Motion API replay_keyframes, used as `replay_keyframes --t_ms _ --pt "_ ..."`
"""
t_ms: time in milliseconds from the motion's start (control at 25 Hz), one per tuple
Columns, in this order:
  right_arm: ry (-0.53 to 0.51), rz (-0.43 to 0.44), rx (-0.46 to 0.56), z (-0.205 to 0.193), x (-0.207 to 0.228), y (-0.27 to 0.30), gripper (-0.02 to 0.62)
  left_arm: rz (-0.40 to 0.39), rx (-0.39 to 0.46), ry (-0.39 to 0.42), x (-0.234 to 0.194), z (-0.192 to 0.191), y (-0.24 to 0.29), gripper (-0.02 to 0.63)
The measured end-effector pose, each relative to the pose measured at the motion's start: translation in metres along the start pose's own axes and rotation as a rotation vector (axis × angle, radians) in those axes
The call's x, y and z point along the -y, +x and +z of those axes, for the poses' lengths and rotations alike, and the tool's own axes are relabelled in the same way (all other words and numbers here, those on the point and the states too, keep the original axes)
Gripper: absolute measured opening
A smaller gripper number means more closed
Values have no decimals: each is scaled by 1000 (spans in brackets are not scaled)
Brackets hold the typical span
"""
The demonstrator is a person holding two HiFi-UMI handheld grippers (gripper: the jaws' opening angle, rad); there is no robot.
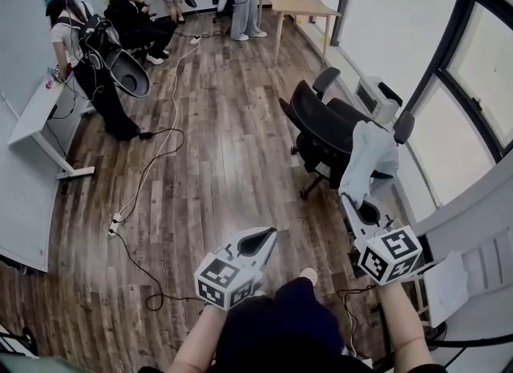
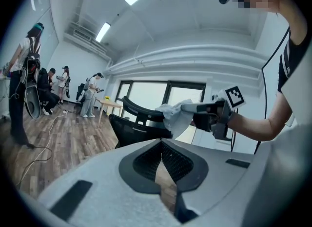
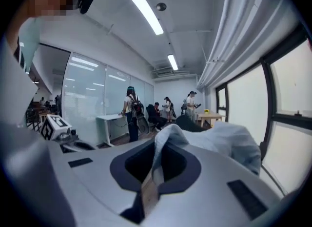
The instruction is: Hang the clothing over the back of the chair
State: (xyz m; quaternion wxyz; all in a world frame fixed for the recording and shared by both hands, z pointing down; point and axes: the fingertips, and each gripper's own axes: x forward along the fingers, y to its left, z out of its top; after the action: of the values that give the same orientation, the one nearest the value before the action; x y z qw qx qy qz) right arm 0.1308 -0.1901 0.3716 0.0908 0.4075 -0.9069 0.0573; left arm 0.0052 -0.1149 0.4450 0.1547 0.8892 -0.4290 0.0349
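A pale blue-grey garment (image 1: 373,155) hangs over the back of a black office chair (image 1: 319,123) by the window. My right gripper (image 1: 346,200) is shut on the garment's lower end, just below and in front of the chair. In the right gripper view the cloth (image 3: 229,143) is pinched between the jaws of that gripper (image 3: 157,148) and spreads to the right. My left gripper (image 1: 258,241) is low at the centre, shut with nothing in it, and well apart from the chair. Past the left gripper (image 2: 161,145), that view shows the chair (image 2: 134,126), the garment (image 2: 173,116) and the right gripper (image 2: 197,108).
Cables (image 1: 156,159) run across the wooden floor to the left of the chair. A white desk (image 1: 36,115) stands at the left wall and a wooden table (image 1: 300,2) at the back. Several people stand or sit at the far end. Windows and a white sill (image 1: 473,211) line the right side.
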Motion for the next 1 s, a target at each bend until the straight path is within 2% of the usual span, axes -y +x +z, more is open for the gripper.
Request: replay_keyframes --t_ms 120,240,320,440,720,880,1000 --pt "-12 -8 -85 -52 -11 18 14 6 -20 -5 -2 -6 5 6" --pt "-21 -79 -127 -90 -1 31 14 9 -38 -15 -3 -12 6 6" --pt "21 -138 -141 -115 15 38 14 11 -53 -23 -3 -16 8 6" --pt "150 -232 -133 -147 45 45 14 19 -79 -38 -4 -25 12 6" --pt "269 -311 -101 -172 85 57 18 35 -123 -56 -7 -39 19 6" --pt "331 -342 -91 -181 93 57 74 37 -125 -63 -9 -41 25 6" --pt "400 -357 -40 -179 97 55 96 38 -124 -67 -12 -40 28 6"
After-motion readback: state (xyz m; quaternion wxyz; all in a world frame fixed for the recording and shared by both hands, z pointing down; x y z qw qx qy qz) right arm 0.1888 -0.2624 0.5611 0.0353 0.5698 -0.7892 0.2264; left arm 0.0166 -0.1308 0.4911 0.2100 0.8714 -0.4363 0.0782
